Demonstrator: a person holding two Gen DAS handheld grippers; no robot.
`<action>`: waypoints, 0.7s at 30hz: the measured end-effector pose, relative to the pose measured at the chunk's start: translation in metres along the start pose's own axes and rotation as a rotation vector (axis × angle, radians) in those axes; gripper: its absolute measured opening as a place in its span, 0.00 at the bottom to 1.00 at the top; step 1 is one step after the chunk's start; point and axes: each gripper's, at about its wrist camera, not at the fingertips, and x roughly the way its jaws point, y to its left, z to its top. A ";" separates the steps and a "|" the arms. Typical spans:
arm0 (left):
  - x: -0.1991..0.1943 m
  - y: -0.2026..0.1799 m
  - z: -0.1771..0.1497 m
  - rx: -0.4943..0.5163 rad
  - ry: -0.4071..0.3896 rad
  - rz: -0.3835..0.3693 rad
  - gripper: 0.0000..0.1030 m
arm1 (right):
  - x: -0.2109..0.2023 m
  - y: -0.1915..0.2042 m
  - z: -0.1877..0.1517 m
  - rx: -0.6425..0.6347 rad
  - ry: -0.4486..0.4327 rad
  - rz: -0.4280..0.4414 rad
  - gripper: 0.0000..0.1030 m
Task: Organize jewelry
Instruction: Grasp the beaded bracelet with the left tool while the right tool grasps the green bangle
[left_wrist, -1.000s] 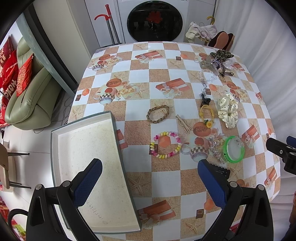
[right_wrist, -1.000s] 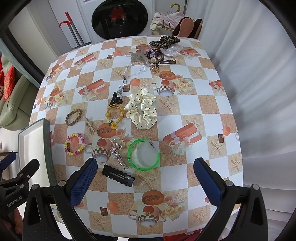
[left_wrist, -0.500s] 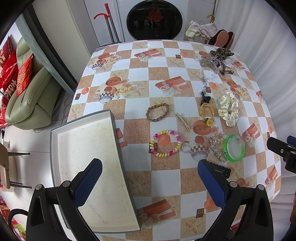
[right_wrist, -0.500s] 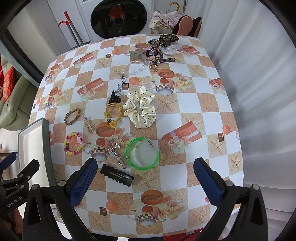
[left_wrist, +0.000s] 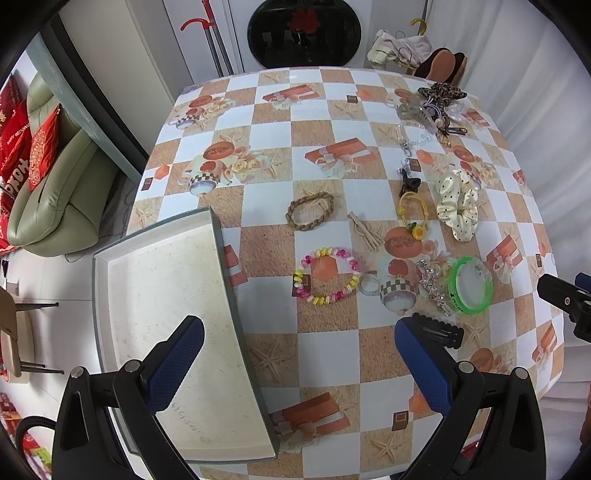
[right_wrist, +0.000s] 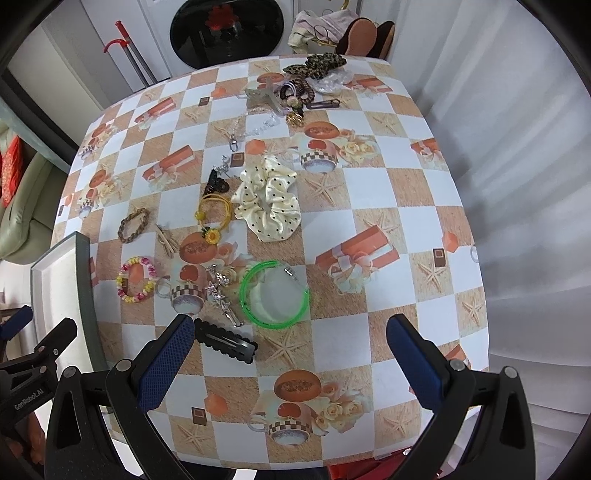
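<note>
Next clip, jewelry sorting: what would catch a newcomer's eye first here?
Probably the bright green bangle near the table's front edge, lying just ahead of the open right gripper, with a black hair clip beside it. Next, the cream polka-dot scrunchie at mid-table and the colourful bead bracelet ahead of the open left gripper. The pale tray at the table's left edge holds nothing yet.

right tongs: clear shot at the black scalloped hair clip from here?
Probably yes. The right tongs are open and empty above the table, and the black hair clip lies flat just ahead by the left finger. Nothing covers it; the silver star clip lies close beside it.
</note>
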 end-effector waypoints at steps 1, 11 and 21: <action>0.003 -0.001 0.002 0.000 0.004 0.000 1.00 | 0.001 -0.002 0.000 0.004 0.006 0.000 1.00; 0.043 0.000 0.019 0.006 0.037 -0.029 1.00 | 0.038 -0.025 -0.002 0.057 0.099 -0.002 1.00; 0.101 -0.015 0.039 0.049 0.115 -0.054 0.81 | 0.092 -0.028 0.008 0.072 0.185 0.022 1.00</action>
